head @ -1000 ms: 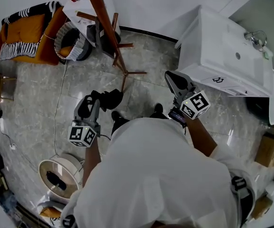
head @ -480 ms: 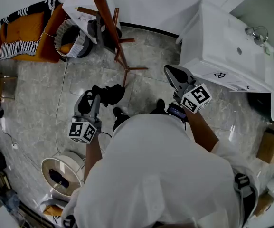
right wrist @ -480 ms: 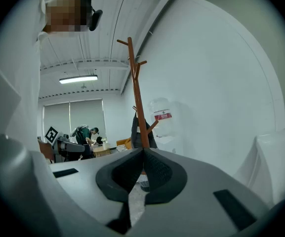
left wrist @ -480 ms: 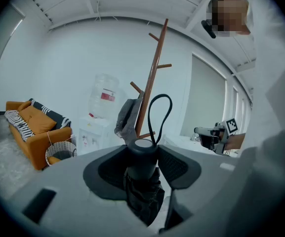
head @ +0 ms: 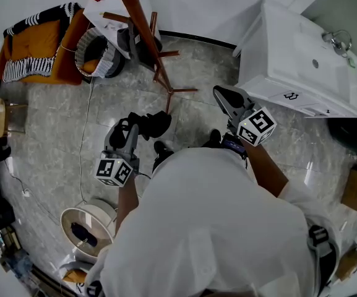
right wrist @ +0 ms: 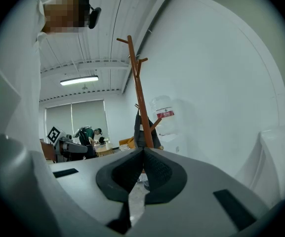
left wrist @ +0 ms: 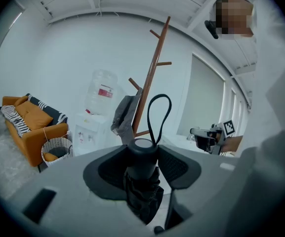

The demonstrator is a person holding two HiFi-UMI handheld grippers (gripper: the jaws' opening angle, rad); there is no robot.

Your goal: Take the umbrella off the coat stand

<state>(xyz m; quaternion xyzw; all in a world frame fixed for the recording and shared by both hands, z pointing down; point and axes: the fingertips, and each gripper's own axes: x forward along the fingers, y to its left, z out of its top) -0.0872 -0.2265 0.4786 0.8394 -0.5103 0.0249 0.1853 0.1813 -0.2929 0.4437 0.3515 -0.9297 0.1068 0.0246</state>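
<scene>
A folded black umbrella [left wrist: 141, 184] with a wrist-strap loop [left wrist: 158, 116] sits between the pads of my left gripper [left wrist: 142, 158], which is shut on its handle end. From the head view the umbrella [head: 152, 125] hangs low over the floor at the tip of the left gripper [head: 129, 133], apart from the brown wooden coat stand [head: 142, 33]. The stand [left wrist: 150, 80] rises just beyond the umbrella. My right gripper [head: 223, 95] is shut with nothing in it, its pads [right wrist: 154, 169] meeting. It points toward the stand [right wrist: 138, 90].
A grey garment [left wrist: 125, 117] hangs on the stand. An orange sofa [head: 34, 48], a woven basket [head: 94, 53] and a water dispenser [left wrist: 99, 113] stand by the wall. A white sink cabinet [head: 296, 60] is at the right. A round white appliance [head: 82, 231] and a cable [head: 82, 135] lie on the floor.
The head view has shifted slightly. Both grippers keep their places, the left one still holding the umbrella.
</scene>
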